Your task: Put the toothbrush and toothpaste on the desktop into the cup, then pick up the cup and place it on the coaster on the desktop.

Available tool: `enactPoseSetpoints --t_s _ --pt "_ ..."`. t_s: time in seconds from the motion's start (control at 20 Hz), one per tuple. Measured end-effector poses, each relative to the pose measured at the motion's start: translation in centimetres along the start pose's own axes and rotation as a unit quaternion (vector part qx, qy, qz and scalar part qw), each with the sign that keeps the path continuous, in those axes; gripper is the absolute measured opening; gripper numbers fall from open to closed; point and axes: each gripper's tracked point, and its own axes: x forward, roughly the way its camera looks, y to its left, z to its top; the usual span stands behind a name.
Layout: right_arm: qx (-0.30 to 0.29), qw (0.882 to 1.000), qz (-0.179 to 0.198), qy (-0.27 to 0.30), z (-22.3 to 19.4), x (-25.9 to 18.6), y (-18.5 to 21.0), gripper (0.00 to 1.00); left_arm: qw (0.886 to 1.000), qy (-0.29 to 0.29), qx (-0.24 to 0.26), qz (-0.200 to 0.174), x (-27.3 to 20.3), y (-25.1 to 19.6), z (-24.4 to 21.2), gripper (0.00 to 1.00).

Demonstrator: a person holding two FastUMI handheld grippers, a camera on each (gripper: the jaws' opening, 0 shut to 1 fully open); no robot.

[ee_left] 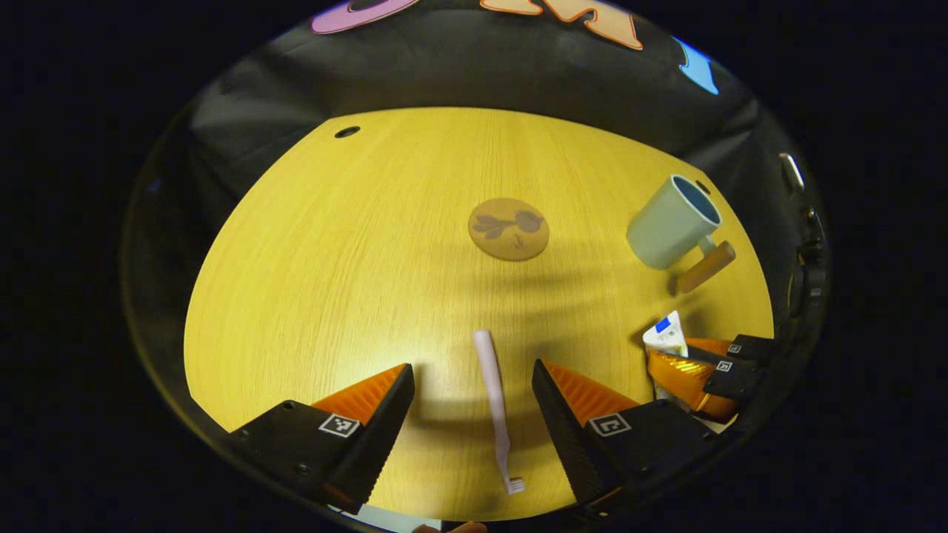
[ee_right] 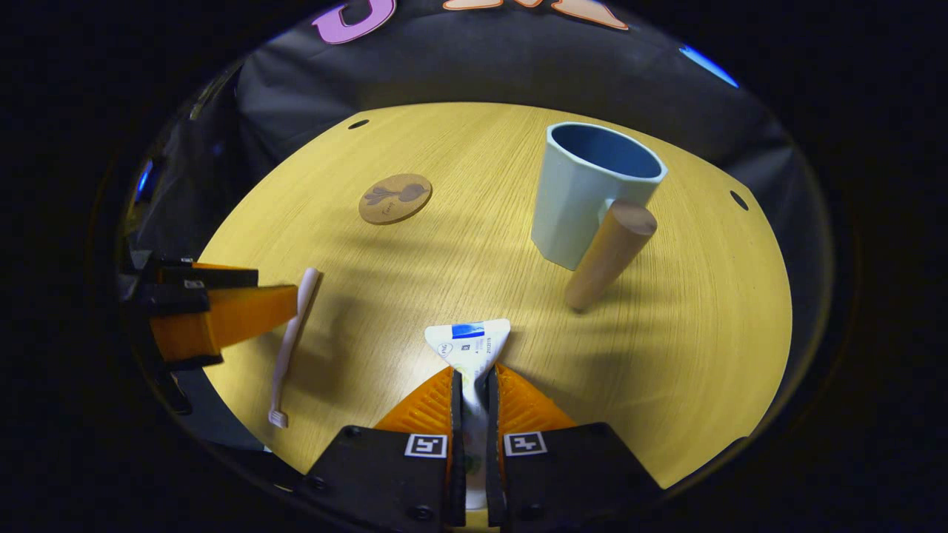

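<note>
1. Cup (ee_right: 585, 189) upright on the table (ee_right: 689, 355), far right; nothing seen inside; wooden handle faces the camera.
2. Toothbrush (ee_left: 495, 403) flat between the left hand-held gripper's (ee_left: 472, 396) wide-apart fingers, untouched; bristles nearest the camera, handle toward the coaster (ee_left: 508, 229).
3. Right hand-held gripper (ee_right: 474, 385) clamped on the toothpaste (ee_right: 472, 344), crimped end forward.
4. Yellow wood-grain table; black cloth wall.
</note>
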Motion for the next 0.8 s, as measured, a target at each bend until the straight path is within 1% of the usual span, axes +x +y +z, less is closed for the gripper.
enactPoseSetpoints --t_s 0.2,0.25,0.3,0.45,0.5,0.55,0.6,0.75,0.8 --pt "0.000 1.000 0.002 -0.001 0.0 0.0 0.0 0.13 0.999 0.045 -0.005 -0.003 1.0 -0.3 -1.6 0.95" --pt "0.000 1.000 0.002 -0.002 0.0 -0.1 0.0 0.13 0.999 0.047 -0.002 0.001 1.1 -0.1 -1.5 0.95" --pt "0.001 1.000 0.003 -0.002 0.0 0.0 0.0 0.13 0.999 0.047 0.004 0.002 1.2 -0.1 -1.4 0.95" --pt "-0.001 1.000 0.004 -0.002 0.0 0.0 0.0 0.13 0.997 0.072 0.035 0.015 1.3 0.3 -1.9 0.93" --pt "-0.002 1.000 0.005 -0.003 0.0 0.0 0.1 0.13 0.997 0.071 0.040 0.015 1.4 0.2 -1.6 0.90" --pt "-0.002 1.000 0.005 -0.003 0.1 0.0 0.1 0.14 0.996 0.082 0.040 0.015 1.4 0.0 -1.8 0.90" --pt "-0.002 1.000 0.005 -0.003 0.0 0.0 0.0 0.14 0.995 0.087 0.041 0.017 1.4 -0.1 -1.8 0.86" --pt "-0.001 1.000 0.008 -0.002 0.0 0.0 0.1 0.13 0.994 0.100 0.039 0.017 1.4 -0.2 -1.8 0.82" --pt "-0.001 1.000 0.010 -0.002 0.0 0.0 0.0 0.13 0.994 0.100 0.039 0.018 1.5 -0.3 -1.8 0.78"
